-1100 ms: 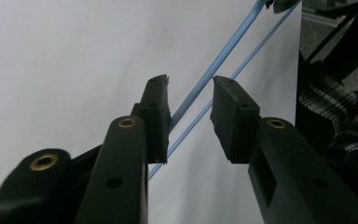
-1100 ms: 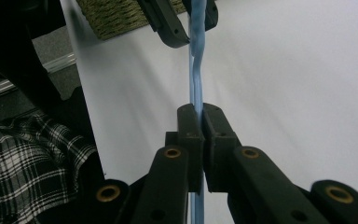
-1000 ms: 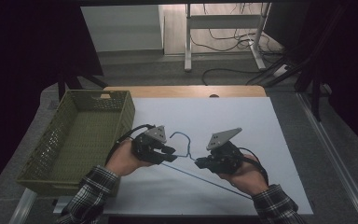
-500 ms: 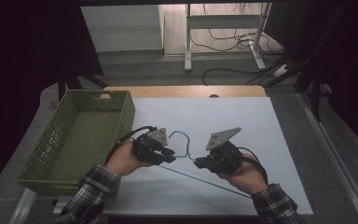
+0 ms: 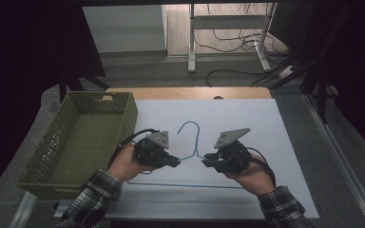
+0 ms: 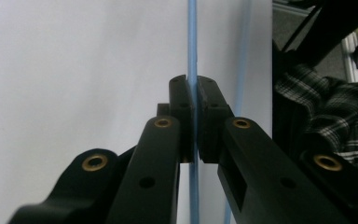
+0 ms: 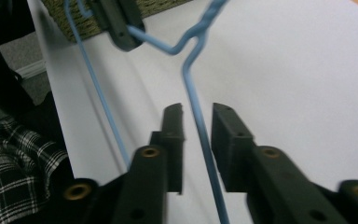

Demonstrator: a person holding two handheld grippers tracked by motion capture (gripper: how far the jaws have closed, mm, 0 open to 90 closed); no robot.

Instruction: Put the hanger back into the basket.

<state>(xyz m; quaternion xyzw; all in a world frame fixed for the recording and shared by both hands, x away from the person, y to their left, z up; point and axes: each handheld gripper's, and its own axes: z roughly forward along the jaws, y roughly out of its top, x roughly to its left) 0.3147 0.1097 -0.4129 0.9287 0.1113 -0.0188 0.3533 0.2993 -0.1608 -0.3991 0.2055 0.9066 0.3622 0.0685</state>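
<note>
A blue wire hanger (image 5: 197,142) lies on the white table top (image 5: 275,133) between my two grippers, hook pointing away. My left gripper (image 5: 175,162) has just been closing and is now shut on the hanger's left shoulder; in the left gripper view its pads (image 6: 182,100) clamp the thin wire (image 6: 192,46). My right gripper (image 5: 204,161) faces it from the right. Its jaws have just been opening and stand slightly apart (image 7: 198,112). The hanger's right shoulder wire (image 7: 209,158) runs between them without being pressed. The left gripper's jaw tip (image 7: 119,23) shows beyond, gripping the wire.
A green woven basket (image 5: 128,114) stands at the table's left, close behind my left hand. Its inside looks empty. Plaid sleeves come in from the bottom edge. Beyond the table's far edge are a metal stand (image 5: 192,42) and cables on the floor.
The hanger's long bottom bar slanted down to the right before; now it lies level across the table front, hook farther away. The right gripper's jaws have parted from the wire.
</note>
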